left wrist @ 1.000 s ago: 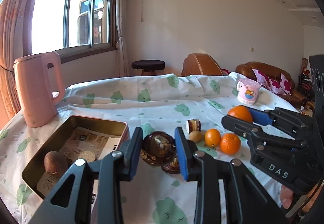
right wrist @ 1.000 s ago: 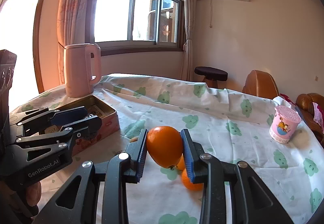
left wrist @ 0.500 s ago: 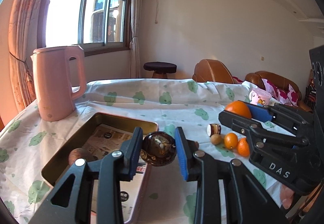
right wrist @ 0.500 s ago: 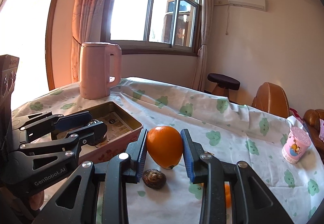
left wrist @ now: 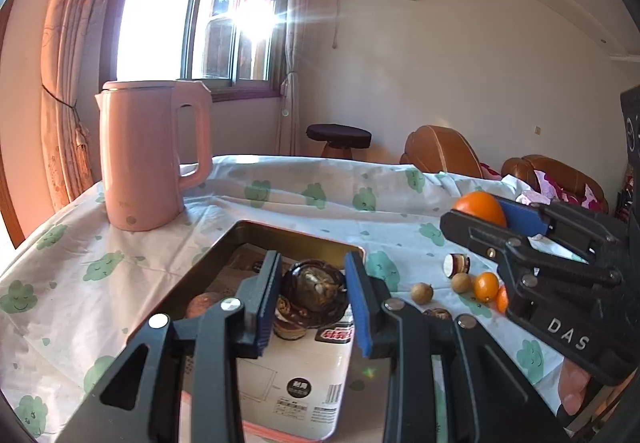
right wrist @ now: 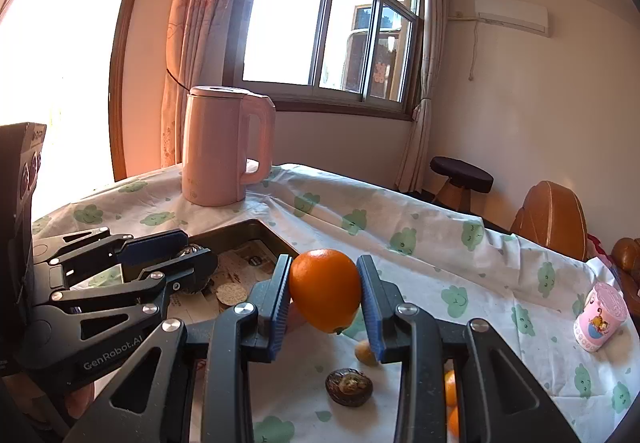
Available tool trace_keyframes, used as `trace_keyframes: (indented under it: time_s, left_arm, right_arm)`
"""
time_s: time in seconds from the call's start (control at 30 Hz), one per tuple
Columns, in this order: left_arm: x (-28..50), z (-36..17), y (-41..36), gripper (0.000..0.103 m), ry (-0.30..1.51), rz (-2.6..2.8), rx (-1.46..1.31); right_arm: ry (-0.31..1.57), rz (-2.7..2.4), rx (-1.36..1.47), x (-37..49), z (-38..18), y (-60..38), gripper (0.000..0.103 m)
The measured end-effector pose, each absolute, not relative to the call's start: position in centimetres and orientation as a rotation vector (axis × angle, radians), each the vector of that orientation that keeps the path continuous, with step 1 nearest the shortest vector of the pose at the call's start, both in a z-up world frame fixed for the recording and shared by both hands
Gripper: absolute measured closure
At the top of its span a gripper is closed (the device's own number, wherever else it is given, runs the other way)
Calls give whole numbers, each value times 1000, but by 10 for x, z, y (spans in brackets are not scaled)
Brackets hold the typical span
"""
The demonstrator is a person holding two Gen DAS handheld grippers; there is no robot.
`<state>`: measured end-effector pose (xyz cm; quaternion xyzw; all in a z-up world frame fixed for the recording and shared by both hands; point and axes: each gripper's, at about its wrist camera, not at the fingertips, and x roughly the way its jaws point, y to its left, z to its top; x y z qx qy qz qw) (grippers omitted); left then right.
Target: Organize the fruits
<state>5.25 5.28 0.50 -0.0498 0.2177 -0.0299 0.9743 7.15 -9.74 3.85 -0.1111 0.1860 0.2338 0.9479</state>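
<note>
My left gripper [left wrist: 314, 297] is shut on a dark brown mangosteen half [left wrist: 314, 289] and holds it above the metal tin tray [left wrist: 224, 247]. A round brown fruit [left wrist: 202, 305] lies in the tray. My right gripper [right wrist: 325, 297] is shut on a large orange [right wrist: 325, 295], held above the table just right of the tray's corner [right wrist: 260, 227]. In the left wrist view the right gripper [left wrist: 480, 213] with the orange [left wrist: 478, 207] is at the right. In the right wrist view the left gripper [right wrist: 192, 255] is at the left, over the tray.
A pink kettle [left wrist: 150, 155] stands behind the tray. On the cloth lie another mangosteen half [right wrist: 349, 387], two longans [left wrist: 422, 293], small oranges [left wrist: 486, 287] and a cut fruit piece [left wrist: 456, 265]. A pink cup [right wrist: 600, 311] stands at the right.
Both grippers have moved left toward the tray with their fruit. The mangosteen half now hangs over the tray; the orange is near the tray's corner.
</note>
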Motion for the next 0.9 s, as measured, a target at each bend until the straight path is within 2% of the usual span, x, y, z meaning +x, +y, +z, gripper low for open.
trace_keyframes:
  time_s: [0.9]
  left_arm:
    - [60,-8,102,69,496,50,-114]
  right_arm:
    - [456,574,-207,90,20,-47,69]
